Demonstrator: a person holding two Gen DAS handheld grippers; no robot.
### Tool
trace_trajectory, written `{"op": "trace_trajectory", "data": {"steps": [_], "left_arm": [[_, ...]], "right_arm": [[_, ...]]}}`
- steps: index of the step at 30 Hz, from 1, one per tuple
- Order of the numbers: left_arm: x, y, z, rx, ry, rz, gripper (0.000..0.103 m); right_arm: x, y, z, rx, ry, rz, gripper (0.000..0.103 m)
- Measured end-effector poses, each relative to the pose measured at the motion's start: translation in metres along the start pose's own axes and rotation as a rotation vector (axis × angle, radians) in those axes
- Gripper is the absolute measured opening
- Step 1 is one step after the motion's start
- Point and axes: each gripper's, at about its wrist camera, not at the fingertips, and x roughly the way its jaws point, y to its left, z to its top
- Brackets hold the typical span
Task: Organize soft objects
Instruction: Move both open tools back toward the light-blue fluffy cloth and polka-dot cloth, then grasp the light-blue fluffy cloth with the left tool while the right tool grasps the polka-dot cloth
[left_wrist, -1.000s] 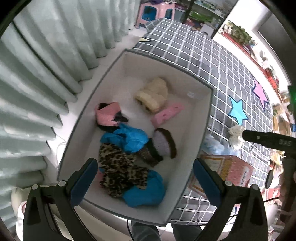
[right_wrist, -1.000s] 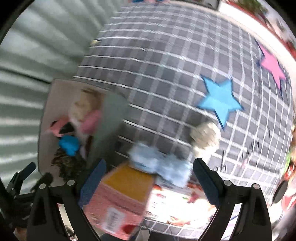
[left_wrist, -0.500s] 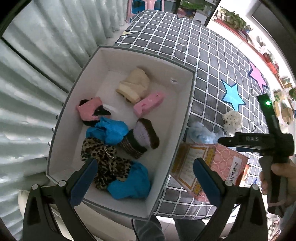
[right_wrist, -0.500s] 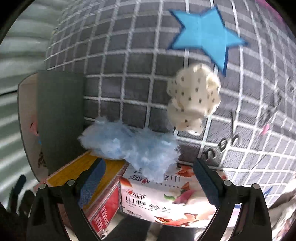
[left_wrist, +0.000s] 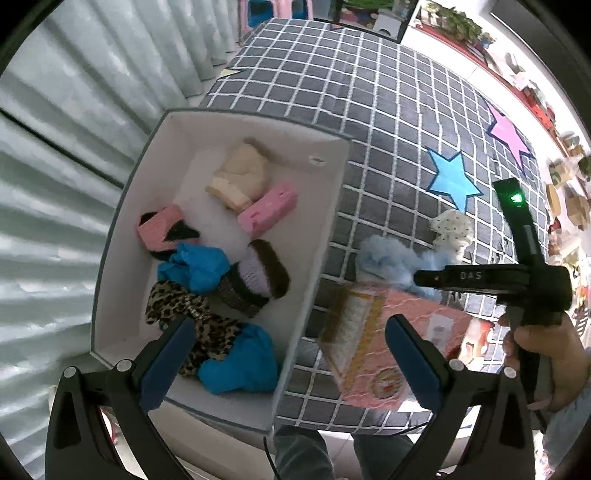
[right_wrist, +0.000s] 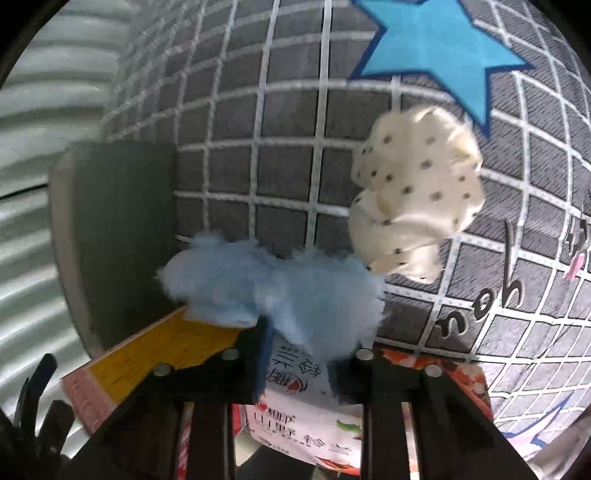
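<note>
A fluffy light-blue soft item lies on a pink carton beside the storage box; it also shows in the left wrist view. My right gripper has its fingers closed in on the blue item's near edge. A cream polka-dot soft item lies just right of it on the bed. The white storage box holds several soft items: cream, pink, blue, leopard-print and brown-and-lilac ones. My left gripper is open and empty above the box's near end.
The pink carton lies between the box and the bed's near edge. The bed has a grey checked cover with blue and pink stars. Pale curtains hang to the left. The right hand-held gripper's body crosses the left wrist view.
My right gripper moved down onto the light-blue fluffy item and its fingers closed from wide open. My left gripper stayed open and drifted slightly over the box.
</note>
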Motion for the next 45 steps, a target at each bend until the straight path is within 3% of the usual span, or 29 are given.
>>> {"op": "trace_trajectory", "data": {"steps": [4, 7, 9, 12, 13, 15, 16, 21, 27, 28, 30, 33, 40, 45], "left_arm": [[-0.002, -0.022, 0.006, 0.04, -0.008, -0.017, 0.103], [-0.001, -0.037, 0.008, 0.065, -0.006, -0.029, 0.103], [-0.002, -0.047, 0.008, 0.083, -0.009, -0.035, 0.103], [0.0, -0.058, 0.008, 0.098, -0.006, -0.044, 0.103], [0.001, -0.062, 0.009, 0.091, -0.006, -0.039, 0.103], [0.004, -0.068, 0.011, 0.087, 0.007, -0.047, 0.103], [0.005, -0.069, 0.013, 0.081, 0.014, -0.056, 0.103], [0.011, -0.074, 0.024, -0.01, 0.081, -0.116, 0.103], [0.021, -0.084, 0.044, -0.086, 0.148, -0.097, 0.103], [0.023, -0.087, 0.047, -0.085, 0.154, -0.092, 0.103], [0.029, -0.094, 0.054, -0.079, 0.169, -0.078, 0.103], [0.041, -0.105, 0.061, -0.086, 0.206, -0.061, 0.103], [0.093, -0.129, 0.08, -0.199, 0.339, -0.037, 0.103], [0.131, -0.13, 0.081, -0.318, 0.426, 0.047, 0.103]], "right_arm": [[-0.032, -0.023, -0.003, 0.005, -0.082, -0.004, 0.027], [-0.053, -0.057, -0.004, 0.082, -0.13, -0.018, 0.027], [-0.069, -0.085, -0.001, 0.142, -0.161, -0.055, 0.027], [-0.083, -0.096, -0.006, 0.13, -0.179, -0.089, 0.031], [-0.085, -0.096, -0.005, 0.123, -0.178, -0.082, 0.035], [-0.087, -0.092, 0.001, 0.113, -0.195, -0.081, 0.083], [-0.089, -0.093, -0.001, 0.108, -0.211, -0.079, 0.085], [-0.066, -0.058, 0.023, 0.035, -0.206, -0.072, 0.085], [-0.027, -0.022, 0.036, -0.129, -0.171, -0.222, 0.083], [-0.024, -0.021, 0.036, -0.137, -0.166, -0.237, 0.077], [-0.02, -0.023, 0.036, -0.148, -0.156, -0.241, 0.04], [-0.026, -0.035, 0.031, -0.179, -0.146, -0.208, 0.027], [-0.084, -0.103, 0.013, -0.075, -0.217, -0.114, 0.027], [-0.109, -0.129, -0.002, -0.02, -0.243, -0.059, 0.027]]}}
